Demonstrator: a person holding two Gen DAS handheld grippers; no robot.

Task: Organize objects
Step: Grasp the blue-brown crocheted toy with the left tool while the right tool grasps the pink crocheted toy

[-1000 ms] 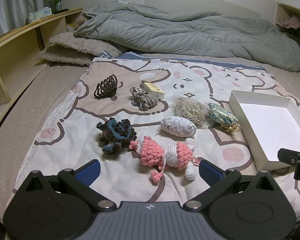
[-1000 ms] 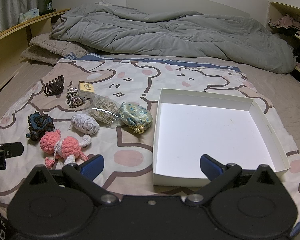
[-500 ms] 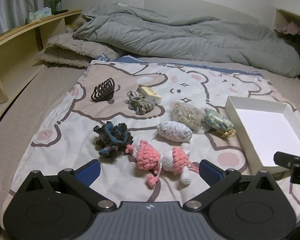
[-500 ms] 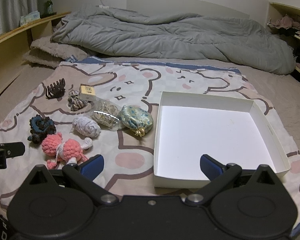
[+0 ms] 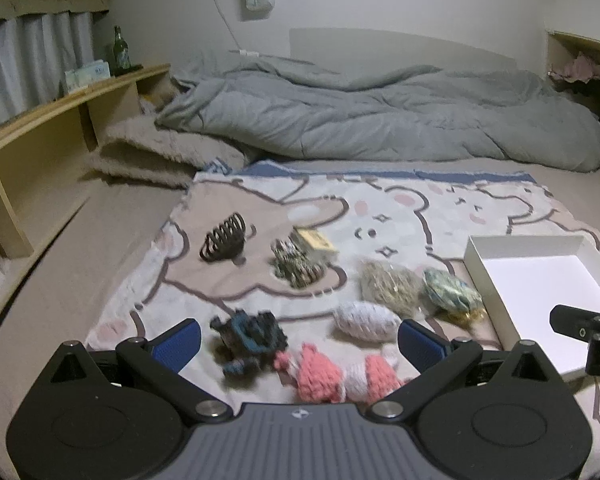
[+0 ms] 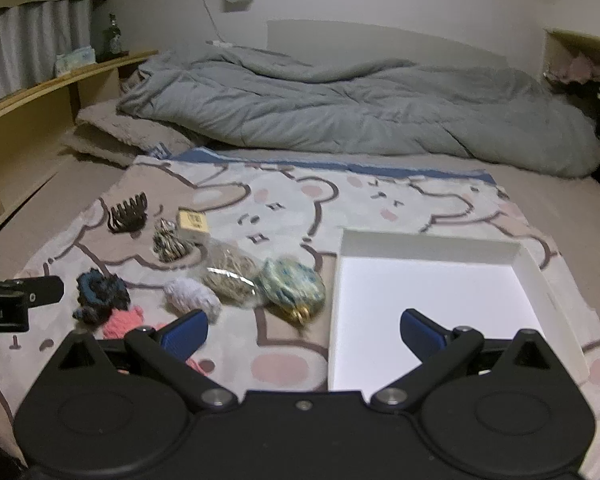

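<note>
Small items lie on a bear-print blanket (image 5: 380,208): a brown hair claw (image 5: 224,238), a striped scrunchie (image 5: 296,266), a yellow box (image 5: 314,240), a bag of rubber bands (image 5: 388,286), a green brocade pouch (image 5: 450,294), a white scrunchie (image 5: 366,320), a dark blue scrunchie (image 5: 250,334) and a pink crochet doll (image 5: 328,372). An empty white box (image 6: 432,300) sits to their right. My left gripper (image 5: 298,342) hangs open over the doll and dark scrunchie. My right gripper (image 6: 302,330) is open over the white box's left edge, holding nothing.
A rumpled grey duvet (image 5: 380,116) and a fuzzy beige pillow (image 5: 156,156) fill the far half of the bed. A wooden shelf (image 5: 60,120) with a green bottle (image 5: 120,50) runs along the left side. Another shelf (image 5: 588,64) stands at the right.
Both grippers have tilted up and drawn back, so the items sit lower in view and more wall shows. The doll now lies partly under the left gripper body. Nothing was grasped.
</note>
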